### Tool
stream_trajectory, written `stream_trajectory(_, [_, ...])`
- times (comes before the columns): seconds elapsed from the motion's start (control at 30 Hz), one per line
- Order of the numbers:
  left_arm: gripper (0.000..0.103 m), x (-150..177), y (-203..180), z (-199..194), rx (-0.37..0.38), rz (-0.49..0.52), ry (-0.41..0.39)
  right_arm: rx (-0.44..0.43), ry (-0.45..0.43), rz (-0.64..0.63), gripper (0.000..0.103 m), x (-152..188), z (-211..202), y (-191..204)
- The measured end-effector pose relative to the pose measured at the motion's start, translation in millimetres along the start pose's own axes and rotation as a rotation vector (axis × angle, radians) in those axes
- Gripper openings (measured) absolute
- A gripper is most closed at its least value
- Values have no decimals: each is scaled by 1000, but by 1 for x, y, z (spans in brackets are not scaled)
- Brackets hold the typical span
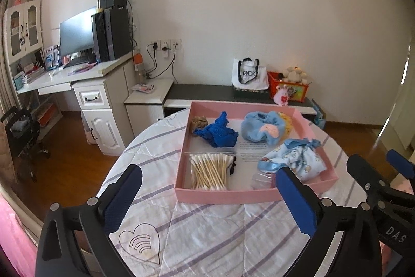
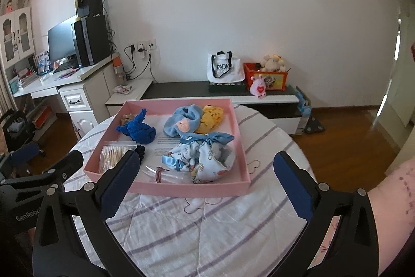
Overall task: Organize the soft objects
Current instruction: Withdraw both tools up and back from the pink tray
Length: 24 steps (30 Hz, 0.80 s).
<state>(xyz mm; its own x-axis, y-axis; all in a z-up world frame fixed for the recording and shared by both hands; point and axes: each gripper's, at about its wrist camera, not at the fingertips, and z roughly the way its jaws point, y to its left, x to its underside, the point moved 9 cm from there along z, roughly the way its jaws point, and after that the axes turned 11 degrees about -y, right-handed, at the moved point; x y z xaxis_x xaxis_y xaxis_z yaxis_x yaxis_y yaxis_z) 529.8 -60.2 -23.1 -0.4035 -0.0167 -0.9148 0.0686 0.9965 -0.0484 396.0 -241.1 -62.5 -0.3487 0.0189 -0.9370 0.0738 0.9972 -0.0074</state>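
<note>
A pink tray (image 1: 223, 195) (image 2: 192, 188) sits on the round table and holds soft things. Inside lie a dark blue knitted cloth (image 1: 218, 133) (image 2: 138, 130), a light blue plush (image 1: 259, 127) (image 2: 181, 122) against a yellow plush (image 2: 211, 117), a blue patterned drawstring pouch (image 1: 298, 160) (image 2: 205, 159), a bag of cotton swabs (image 1: 210, 170) (image 2: 111, 155) and a clear plastic packet (image 1: 262, 179) (image 2: 166, 174). My left gripper (image 1: 210, 201) is open and empty before the tray's near wall. My right gripper (image 2: 207, 186) is open and empty, also at the near wall.
The table wears a white quilted cover with purple stripes (image 1: 207, 238) (image 2: 207, 238). Behind stand a low dark bench (image 1: 202, 92) with a white tote bag (image 1: 249, 74) and an orange toy box (image 1: 288, 87), and a desk with a computer (image 1: 111, 35) at left.
</note>
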Motion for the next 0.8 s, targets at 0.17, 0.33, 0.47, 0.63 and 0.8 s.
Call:
stream_trajectory(0.17, [103,0,-5,-26,-9,9,-30,6,-24,-13,103,-2,-21,-4])
stream_trajectory(0.33, [103,-1,-11,-54,-7,11,-64,16,-52,-20,103,-4,-43,-8])
stream_trajectory(0.47, [103,-3,-15,-78,-4,16,-100,19,-88,-21,103,-9,-64,-11])
stream_trajectory(0.63, [103,-3,-20,-112,0,21,-153,31,-144,-24,103,-16,-93,-13])
stream_trajectory(0.8, [103,-2,-22,-143,4,19,-210,37,-199,-28,103,-25,-120,-14])
